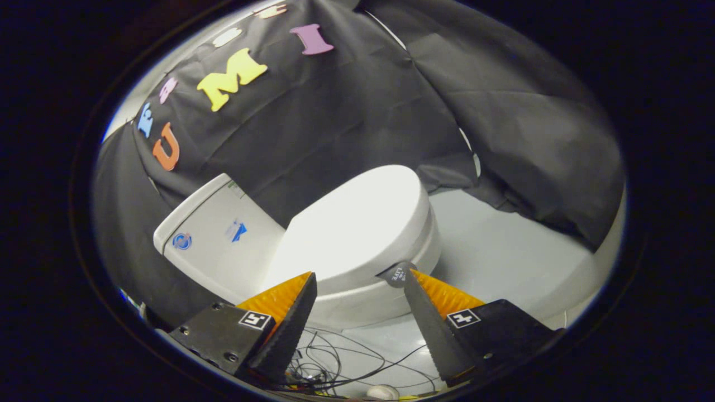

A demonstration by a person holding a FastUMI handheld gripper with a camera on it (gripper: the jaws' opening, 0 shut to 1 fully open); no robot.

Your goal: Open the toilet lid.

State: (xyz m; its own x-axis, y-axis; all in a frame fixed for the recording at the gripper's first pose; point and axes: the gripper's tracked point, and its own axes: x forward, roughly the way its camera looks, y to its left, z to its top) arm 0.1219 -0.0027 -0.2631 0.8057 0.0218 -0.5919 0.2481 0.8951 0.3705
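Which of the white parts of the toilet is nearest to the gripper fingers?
The closed lid, just ahead of the open gripper. The tank sits further back, beside the black cloth.

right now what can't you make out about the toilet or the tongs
- Toilet lid, gripper view: it lies shut, so seat and bowl inside are hidden beneath it.
- Tank: its stickers are too small to read; its back is lost against the black cloth.
- Toilet base: covered by the open tongs and their fingers.
- Lid's near rim: overexposed glare blurs any gap for lifting.
- Cables on the floor: their ends are cut off.
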